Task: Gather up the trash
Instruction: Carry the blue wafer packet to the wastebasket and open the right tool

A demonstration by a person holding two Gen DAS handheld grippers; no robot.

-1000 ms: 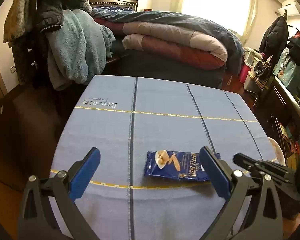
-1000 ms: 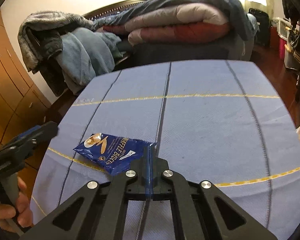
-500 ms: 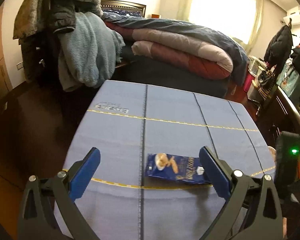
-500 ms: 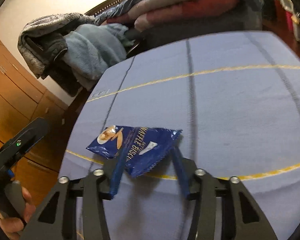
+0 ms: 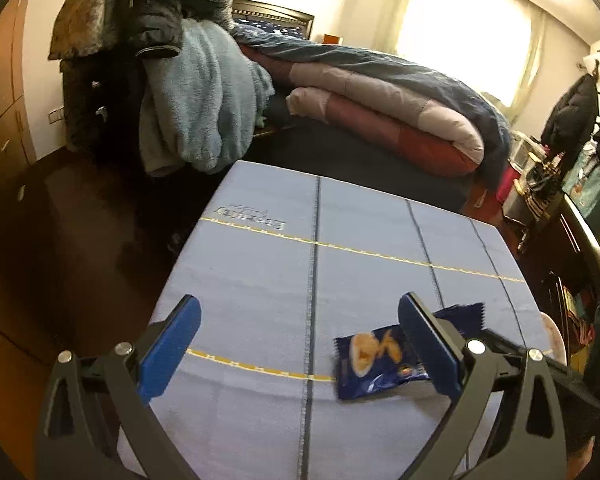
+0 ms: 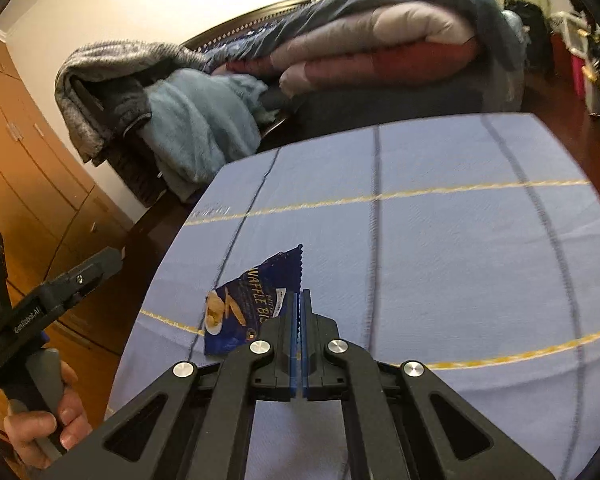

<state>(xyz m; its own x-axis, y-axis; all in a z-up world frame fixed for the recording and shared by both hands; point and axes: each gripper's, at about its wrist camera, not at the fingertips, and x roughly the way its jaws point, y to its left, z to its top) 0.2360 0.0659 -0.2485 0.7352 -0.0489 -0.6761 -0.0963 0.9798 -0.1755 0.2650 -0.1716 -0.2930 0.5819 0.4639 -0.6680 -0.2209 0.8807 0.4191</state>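
A blue waffle biscuit wrapper [image 6: 244,306] is pinched at its right edge between the shut pads of my right gripper [image 6: 299,300] and held tilted just above the blue tablecloth [image 6: 440,248]. In the left wrist view the wrapper [image 5: 374,360] sits partly behind my right finger [image 5: 428,344]. My left gripper [image 5: 300,340] is wide open and empty over the near part of the cloth [image 5: 300,264]. The left gripper's body [image 6: 48,300] shows at the left edge of the right wrist view.
A bed with folded quilts [image 5: 380,100] stands behind the table. Clothes and a light blue fleece [image 5: 196,108] hang on a chair at the far left corner. Wooden cabinets [image 6: 28,184] line the left wall. Cluttered furniture [image 5: 572,216] stands to the right.
My right gripper opened around the wrapper's edge, then shut on it and lifted it, tilting it. My left gripper drew back and to the left, staying open.
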